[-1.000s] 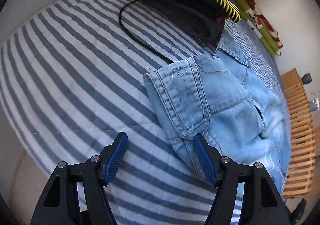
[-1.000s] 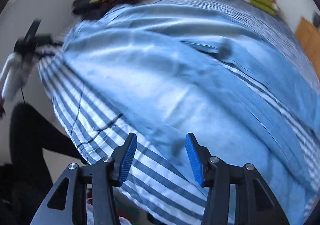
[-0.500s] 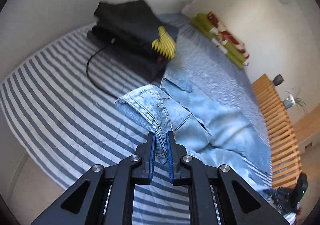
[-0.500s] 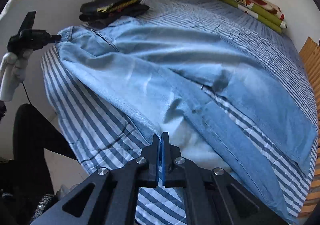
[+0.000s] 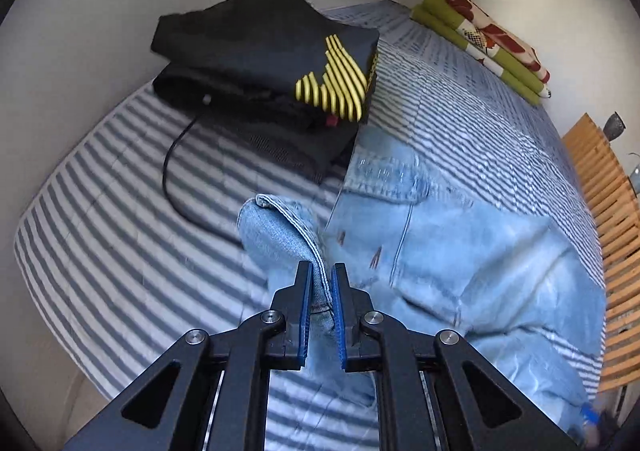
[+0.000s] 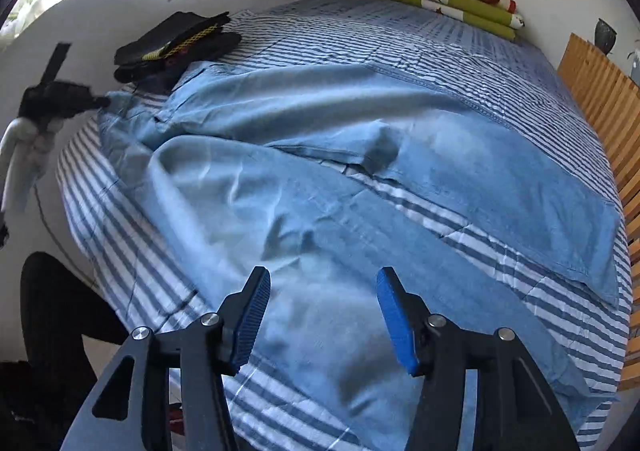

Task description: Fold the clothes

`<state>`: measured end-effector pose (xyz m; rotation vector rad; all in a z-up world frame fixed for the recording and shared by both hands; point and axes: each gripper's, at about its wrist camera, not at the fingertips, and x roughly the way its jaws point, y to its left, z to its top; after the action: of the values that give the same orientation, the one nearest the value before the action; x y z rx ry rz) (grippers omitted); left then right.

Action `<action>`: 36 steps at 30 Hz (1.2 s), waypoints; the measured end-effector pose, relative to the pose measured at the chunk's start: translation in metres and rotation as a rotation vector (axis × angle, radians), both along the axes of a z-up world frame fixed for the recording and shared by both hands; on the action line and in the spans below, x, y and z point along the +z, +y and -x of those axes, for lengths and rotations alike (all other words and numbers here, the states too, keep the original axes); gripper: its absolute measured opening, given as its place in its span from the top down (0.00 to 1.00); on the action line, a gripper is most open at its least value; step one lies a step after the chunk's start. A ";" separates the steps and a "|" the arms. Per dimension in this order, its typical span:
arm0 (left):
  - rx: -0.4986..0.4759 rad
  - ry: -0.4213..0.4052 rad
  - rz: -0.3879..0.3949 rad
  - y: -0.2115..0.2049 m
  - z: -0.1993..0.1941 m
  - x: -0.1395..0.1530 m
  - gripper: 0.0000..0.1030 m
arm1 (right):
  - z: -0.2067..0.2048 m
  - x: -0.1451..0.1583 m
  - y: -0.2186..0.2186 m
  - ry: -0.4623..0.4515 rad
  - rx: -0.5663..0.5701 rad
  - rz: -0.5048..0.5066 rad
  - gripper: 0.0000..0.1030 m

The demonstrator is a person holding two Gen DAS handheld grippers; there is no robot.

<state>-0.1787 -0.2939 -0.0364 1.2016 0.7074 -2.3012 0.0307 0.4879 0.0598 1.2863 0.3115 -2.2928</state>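
Light blue jeans [image 5: 460, 251] lie spread over the striped bed cover [image 5: 120, 231]. My left gripper [image 5: 322, 283] is shut on a fold of their waistband, which hangs lifted off the bed. In the right wrist view the jeans [image 6: 320, 179] stretch from the waist at the left to the leg ends at the right. My right gripper [image 6: 320, 279] hovers over the near leg with its jaws opening; the pads touch no cloth. The left gripper [image 6: 60, 99], in a white-gloved hand [image 6: 24, 147], holds the waist at the far left.
A stack of folded black clothes [image 5: 272, 63] with yellow stripes sits at the bed's far corner, with a black cord [image 5: 172, 171] trailing from it. A folded green and red blanket [image 5: 488, 43] lies against the wall. A wooden slatted frame [image 5: 612, 211] borders the right side. A person's dark leg [image 6: 52, 311] stands by the bed.
The left gripper closed on the waistband and raised it off the bed. The right gripper shut over the near leg, then opened again and rose a little.
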 end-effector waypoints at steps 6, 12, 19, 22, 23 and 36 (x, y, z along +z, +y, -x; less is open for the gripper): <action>0.018 -0.007 0.078 -0.006 0.050 0.025 1.00 | -0.031 -0.032 -0.013 -0.069 0.033 0.057 0.49; -0.021 -0.007 0.115 -0.001 0.072 0.041 1.00 | -0.015 -0.053 -0.031 -0.047 0.050 -0.032 0.49; -0.082 -0.029 0.092 -0.001 0.017 0.026 1.00 | -0.045 -0.050 -0.047 -0.047 0.193 -0.024 0.52; -0.080 -0.051 0.044 -0.008 -0.018 0.005 1.00 | -0.040 -0.068 -0.057 -0.025 0.207 -0.103 0.52; -0.070 -0.058 0.027 -0.012 -0.029 -0.001 0.99 | -0.036 -0.074 -0.059 -0.032 0.207 -0.117 0.52; 0.022 -0.058 -0.244 -0.062 -0.051 -0.093 0.46 | -0.001 -0.087 -0.058 -0.029 0.223 -0.218 0.90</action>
<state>-0.1274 -0.3556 -0.1297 1.3525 0.9973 -2.1998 0.0315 0.4300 -0.0273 1.3140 0.6752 -2.0944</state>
